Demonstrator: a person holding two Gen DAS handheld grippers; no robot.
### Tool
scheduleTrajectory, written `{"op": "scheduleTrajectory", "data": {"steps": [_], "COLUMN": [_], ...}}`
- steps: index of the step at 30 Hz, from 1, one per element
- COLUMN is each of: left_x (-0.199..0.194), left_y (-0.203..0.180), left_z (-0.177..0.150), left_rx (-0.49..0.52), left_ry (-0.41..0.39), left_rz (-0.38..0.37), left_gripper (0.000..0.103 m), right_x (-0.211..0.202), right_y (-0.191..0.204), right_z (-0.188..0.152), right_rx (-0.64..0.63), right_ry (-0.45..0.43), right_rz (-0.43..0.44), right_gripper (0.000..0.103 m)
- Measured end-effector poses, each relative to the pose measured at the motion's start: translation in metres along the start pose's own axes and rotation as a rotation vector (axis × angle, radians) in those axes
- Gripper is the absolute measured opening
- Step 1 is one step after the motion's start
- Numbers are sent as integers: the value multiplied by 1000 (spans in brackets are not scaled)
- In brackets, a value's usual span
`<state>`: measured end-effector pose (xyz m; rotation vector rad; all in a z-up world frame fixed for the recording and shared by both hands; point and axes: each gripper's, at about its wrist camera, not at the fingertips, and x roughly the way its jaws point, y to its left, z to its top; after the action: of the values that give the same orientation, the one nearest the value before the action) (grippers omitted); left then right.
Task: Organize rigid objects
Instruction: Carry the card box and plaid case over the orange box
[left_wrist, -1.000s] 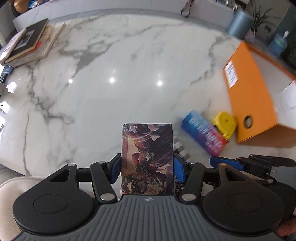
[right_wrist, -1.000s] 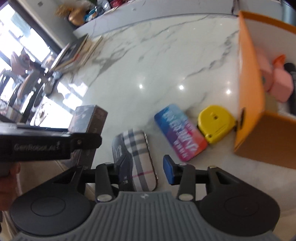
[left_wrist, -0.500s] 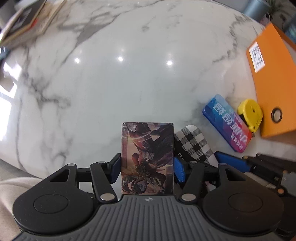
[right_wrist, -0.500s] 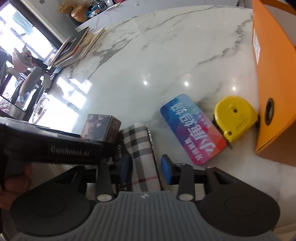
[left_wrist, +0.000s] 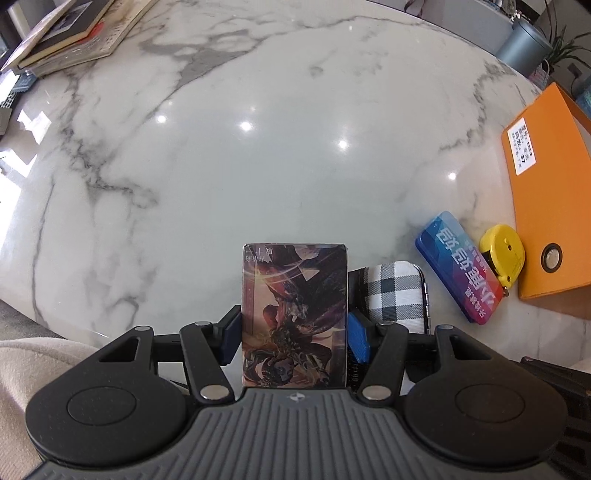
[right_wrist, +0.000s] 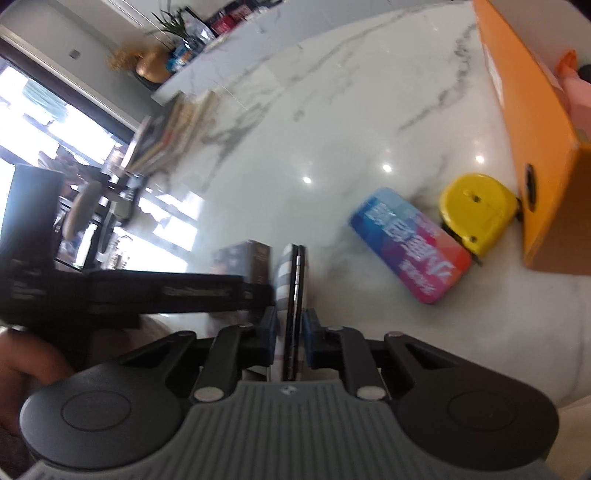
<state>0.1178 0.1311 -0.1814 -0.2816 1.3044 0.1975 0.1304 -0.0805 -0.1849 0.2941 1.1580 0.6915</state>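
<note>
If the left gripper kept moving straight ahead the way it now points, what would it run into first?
Probably nothing nearby. The left gripper, shut on the card box, faces bare marble table as far as its view shows. The plaid case and blue tin lie off to its right; depth is uncertain.

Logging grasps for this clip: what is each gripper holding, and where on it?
Left gripper: the illustrated card box, by its two long sides. Right gripper: the plaid case, pinched across its flat faces.

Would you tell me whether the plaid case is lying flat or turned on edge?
On edge: the plaid case stands upright between the right gripper's fingers.
</note>
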Motion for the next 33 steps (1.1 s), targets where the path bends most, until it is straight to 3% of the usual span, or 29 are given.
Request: {"op": "scheduleTrajectory", "data": {"steps": [4,6,7,16,21,26,33], "left_x": [0,1,2,-10,-41,-87,-128], "left_y": [3,5,5,6,-8,-40,-114], "left_z": [0,0,1,-1,-4,-1,22], "left_rx": [-7,-8,-8,-17,13,76,234], "left_ry": [1,-2,-3,-57,-145,-245,-341], "left_rz": [-14,-13,-16,-112,-111,-205,-304], "left_gripper": [65,65,65,65,65,65,65], "right_x": [11,20,22,3,-31,-79,-152], "right_y": [13,17,15,20,17,14,-10], "right_z": [-3,-4,-5,-1,7,18,28], "right_rx": [-40,-40,-38,-68,-79,-81,-63], "right_ry": [7,10,8,-28,-95,-195,-326], "right_rz": [-18,-33,-42,-122,-158,-162,-203], "right_gripper": [31,28,21,19,19,19,19]}}
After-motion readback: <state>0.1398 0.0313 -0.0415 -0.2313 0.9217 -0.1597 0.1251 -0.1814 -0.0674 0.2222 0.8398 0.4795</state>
